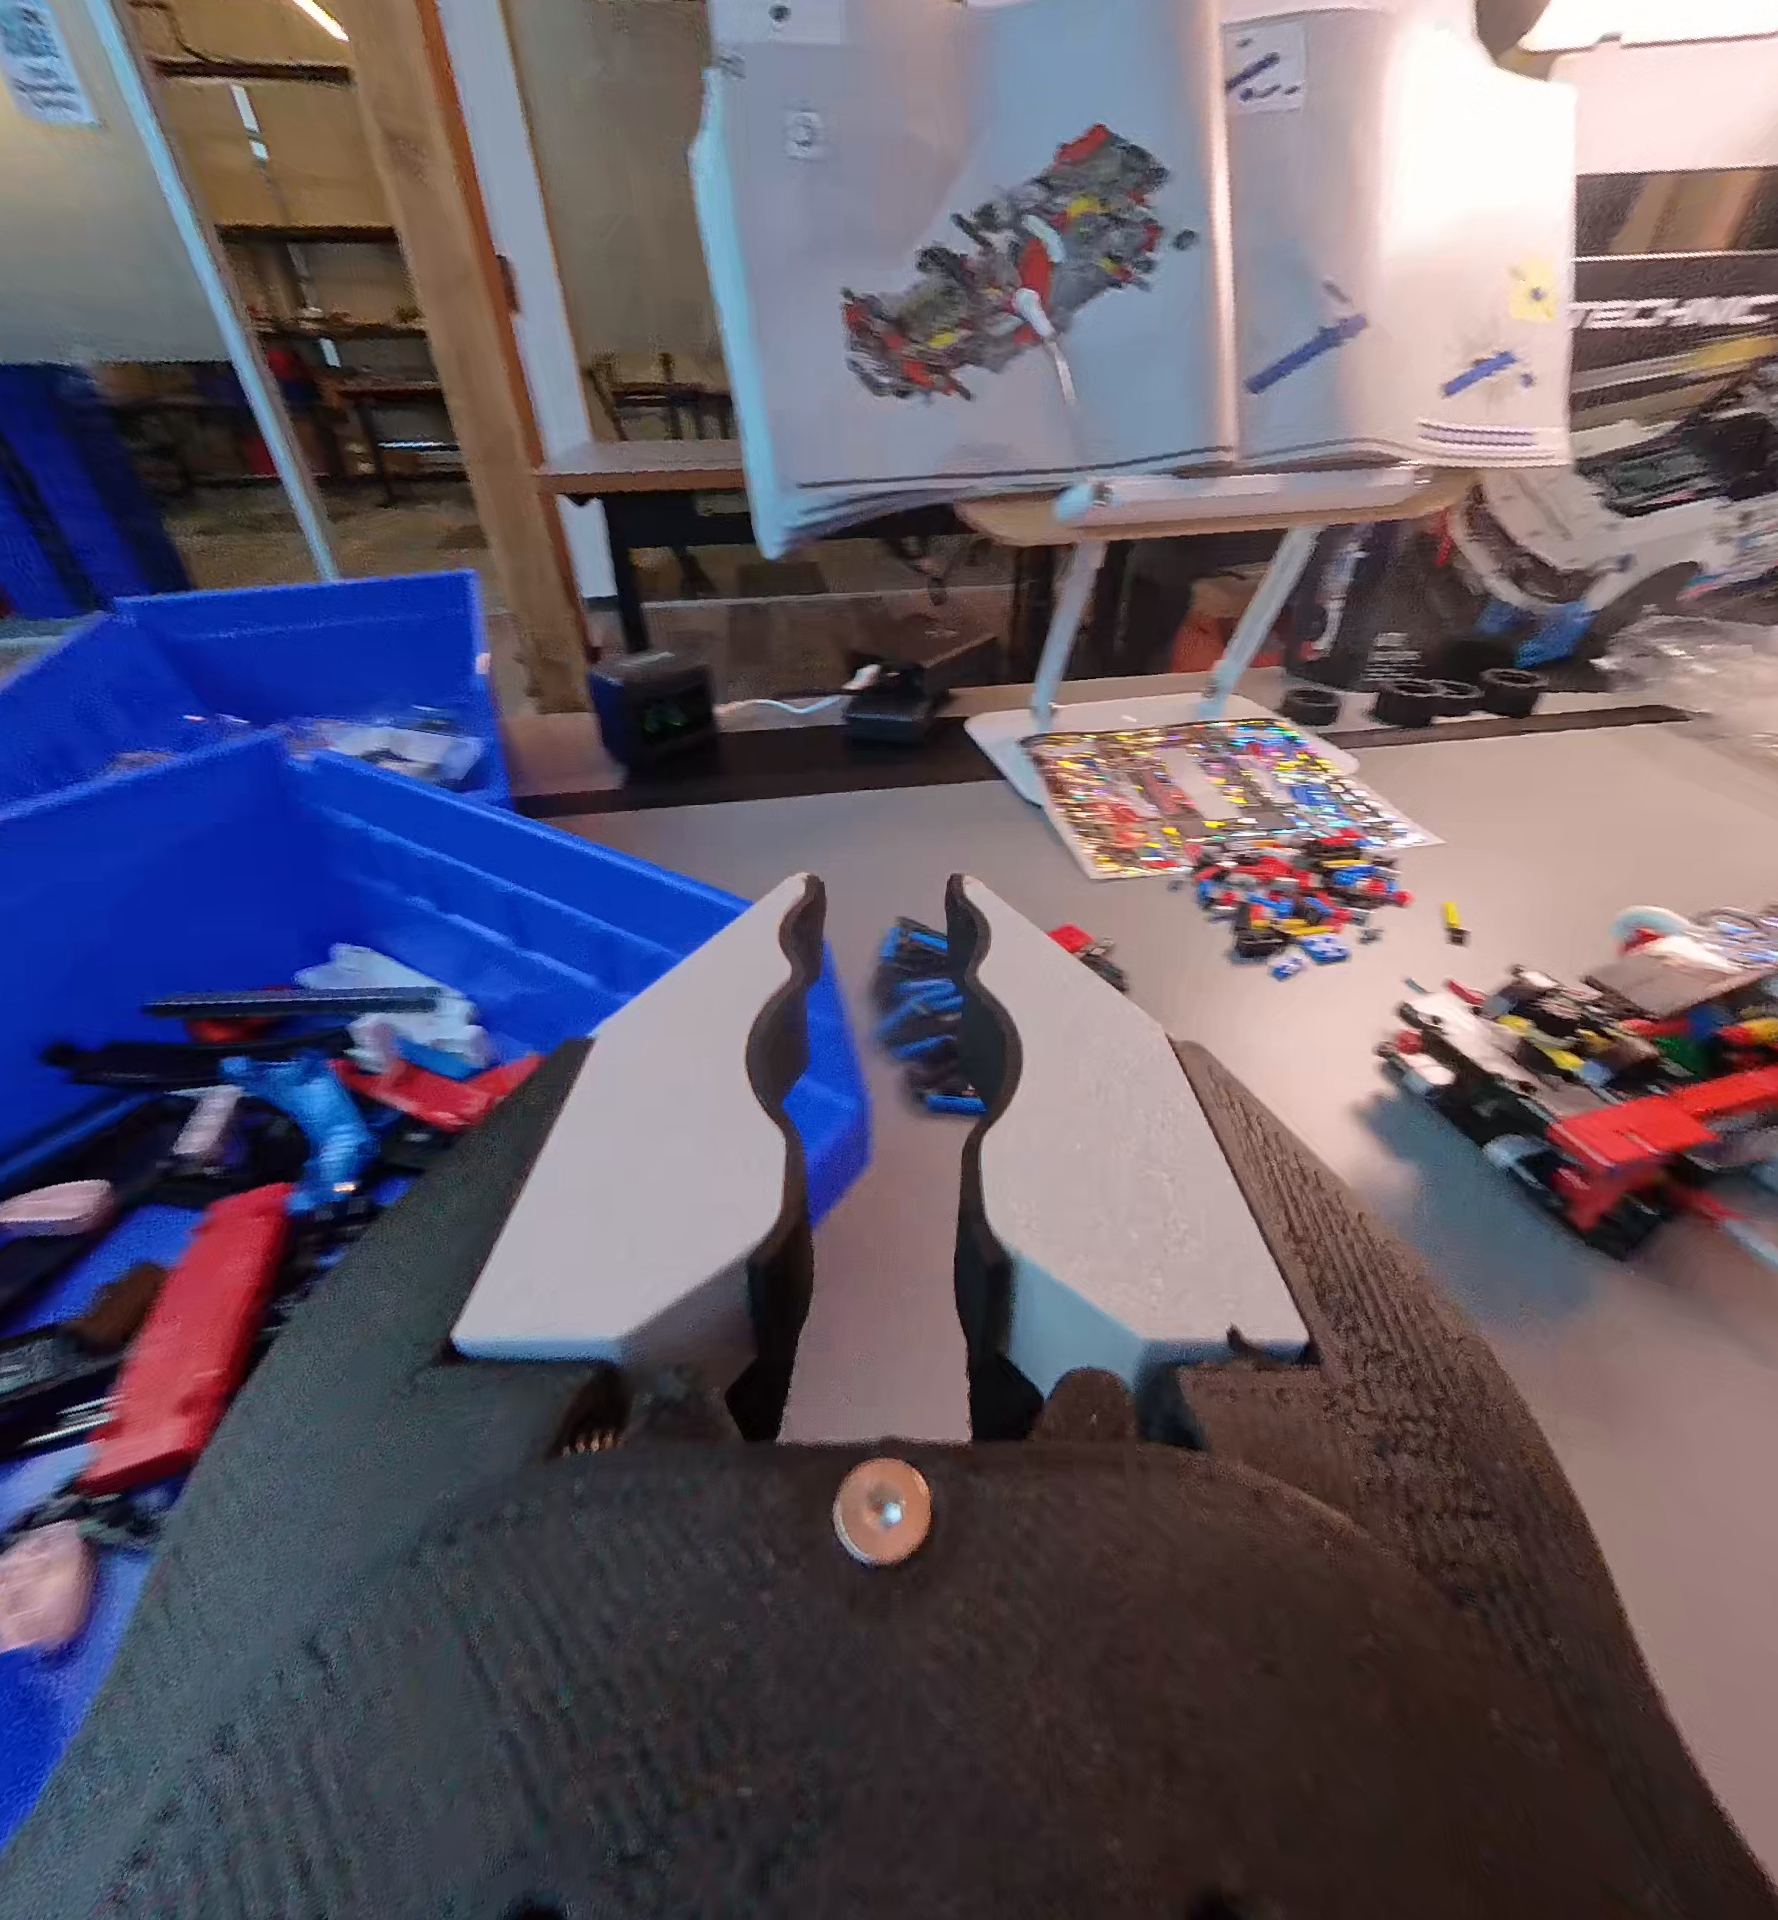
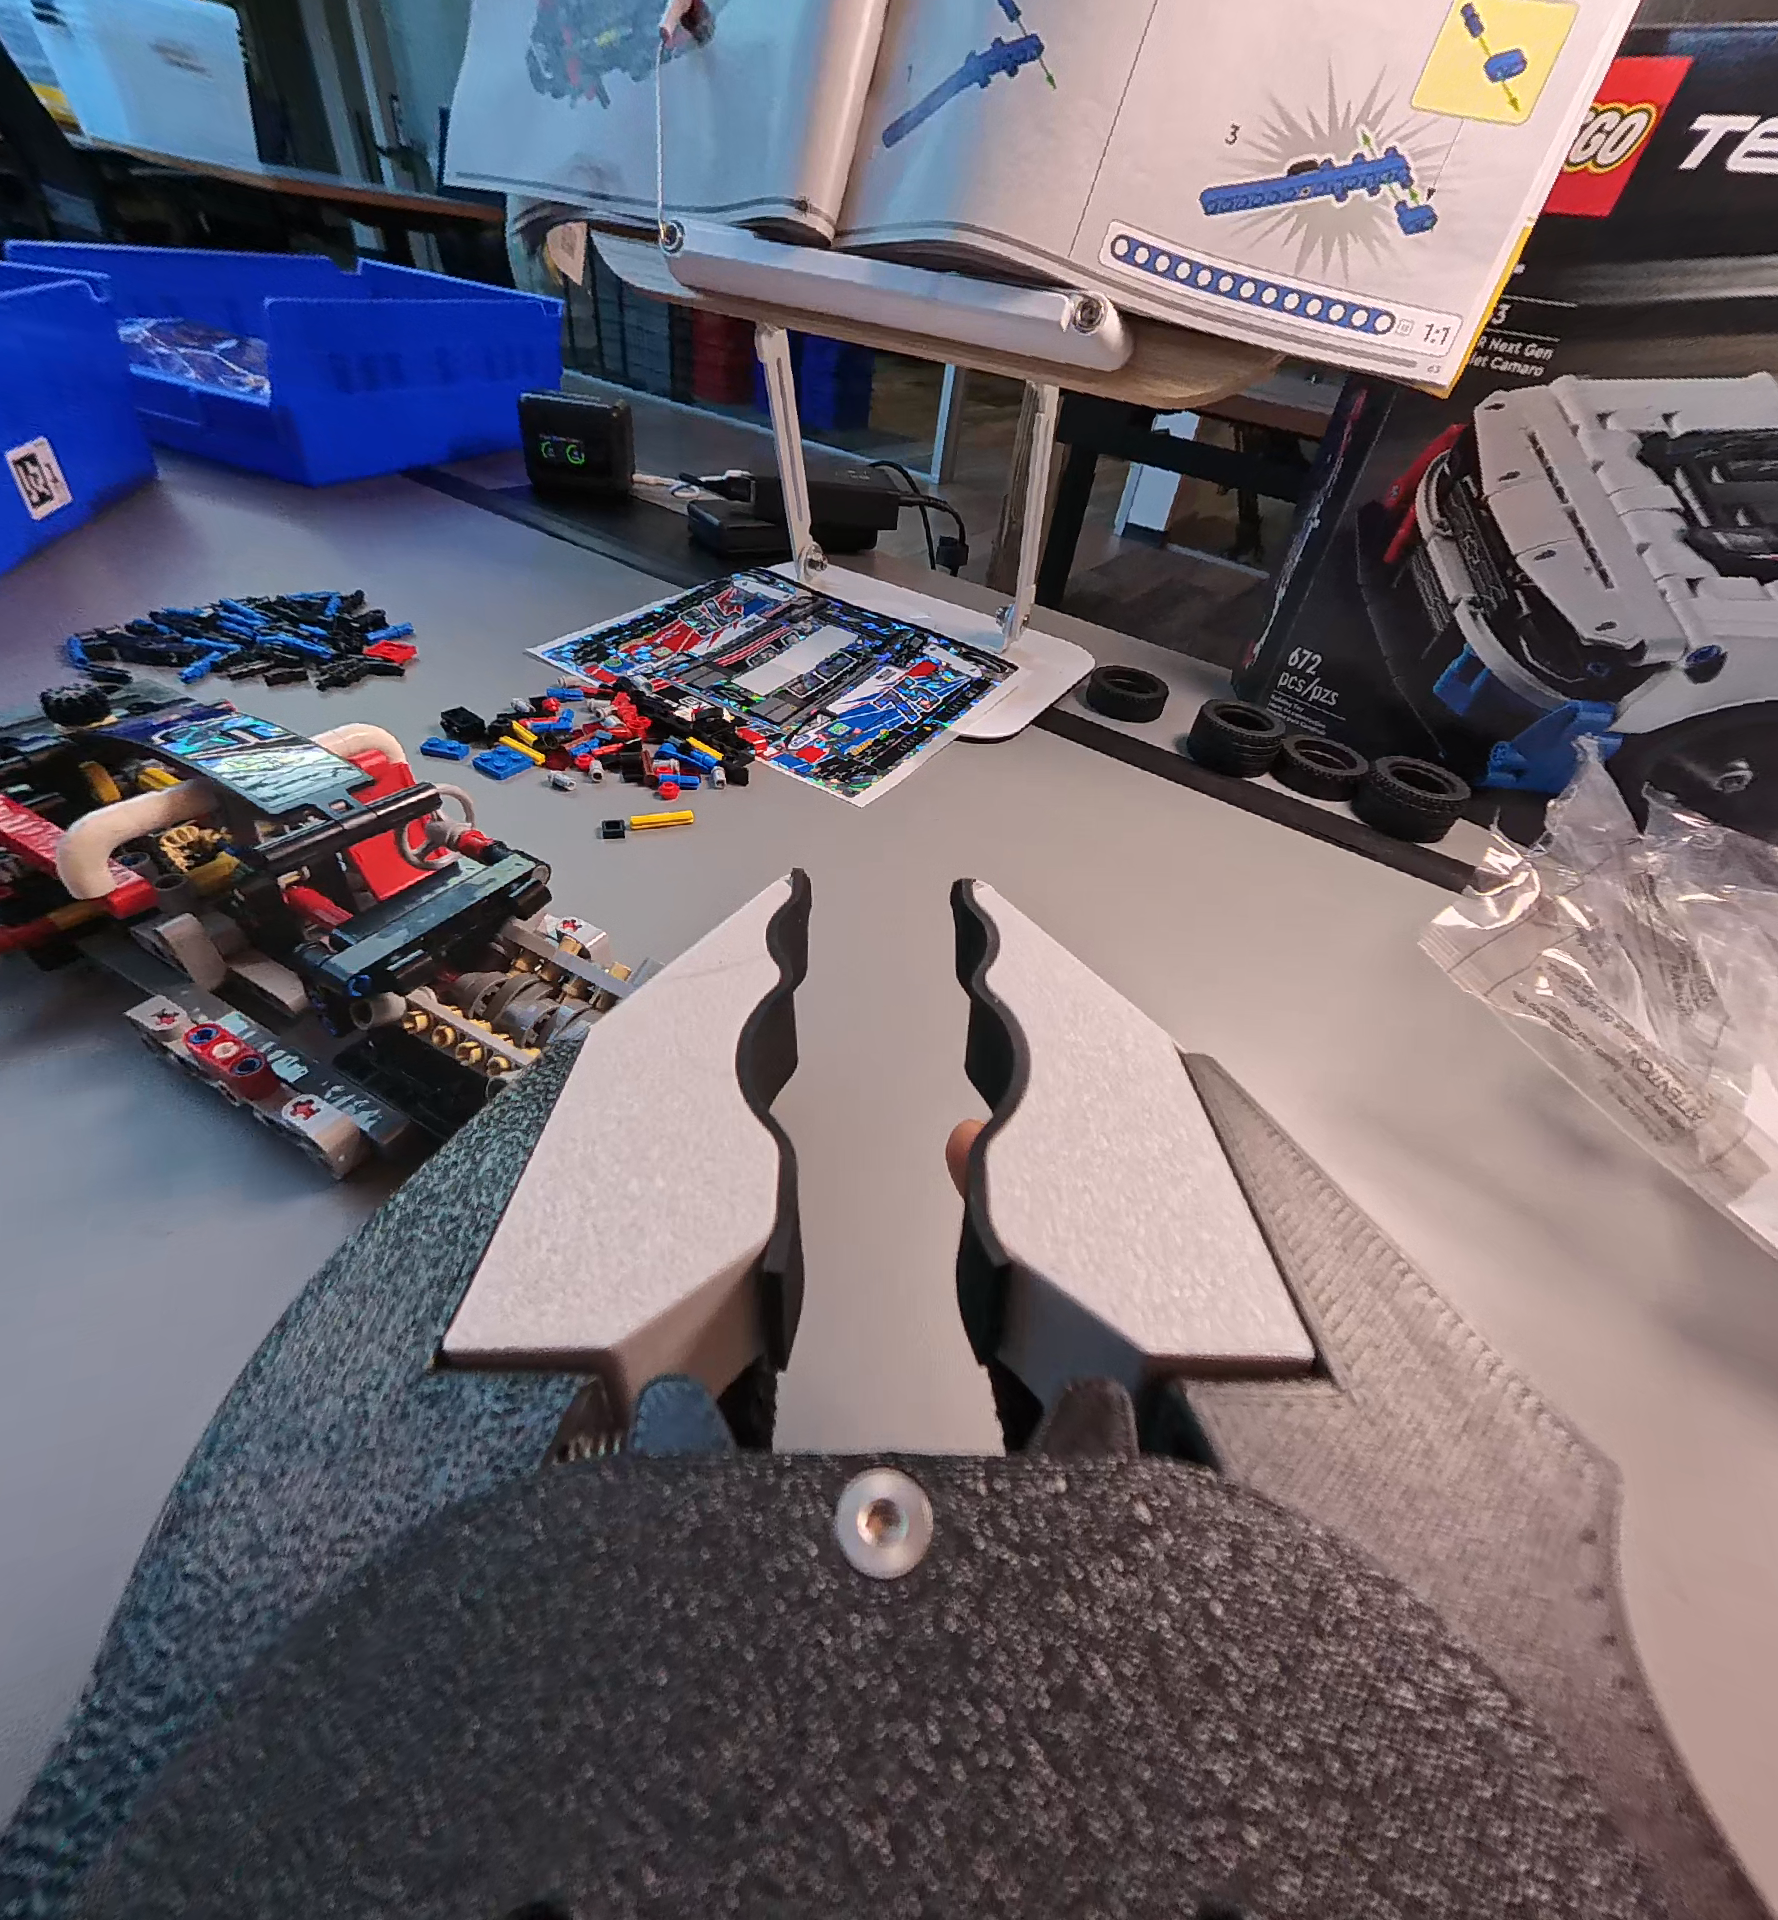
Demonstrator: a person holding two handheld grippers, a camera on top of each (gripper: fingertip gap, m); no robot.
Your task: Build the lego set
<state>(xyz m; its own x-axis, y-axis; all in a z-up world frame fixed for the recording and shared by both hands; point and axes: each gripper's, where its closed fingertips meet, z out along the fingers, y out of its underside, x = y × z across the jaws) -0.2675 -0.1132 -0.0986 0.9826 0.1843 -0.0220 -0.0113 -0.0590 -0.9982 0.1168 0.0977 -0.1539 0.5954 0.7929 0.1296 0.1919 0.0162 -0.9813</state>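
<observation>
A half-built red, black and grey lego car (image 2: 241,894) lies on the grey table at the left of the right wrist view; it also shows at the right of the left wrist view (image 1: 1633,1081). My left gripper (image 1: 885,894) is open and empty, above the rim of a blue bin (image 1: 241,883) holding loose parts, with a pile of blue and black pins (image 1: 921,1023) just beyond its tips. My right gripper (image 2: 880,894) is open and empty over bare table, right of the car. A pile of small mixed pieces (image 2: 604,732) lies ahead.
An open instruction book (image 2: 1020,156) stands on a white stand (image 2: 1030,665) at the back. A sticker sheet (image 2: 791,675) lies at its foot. Several black tyres (image 2: 1321,764), the set's box (image 2: 1612,540) and clear plastic bags (image 2: 1674,977) are at the right. More blue bins (image 2: 324,353) stand back left. The tips of one gripper are about 45 cm away from the tips of the other.
</observation>
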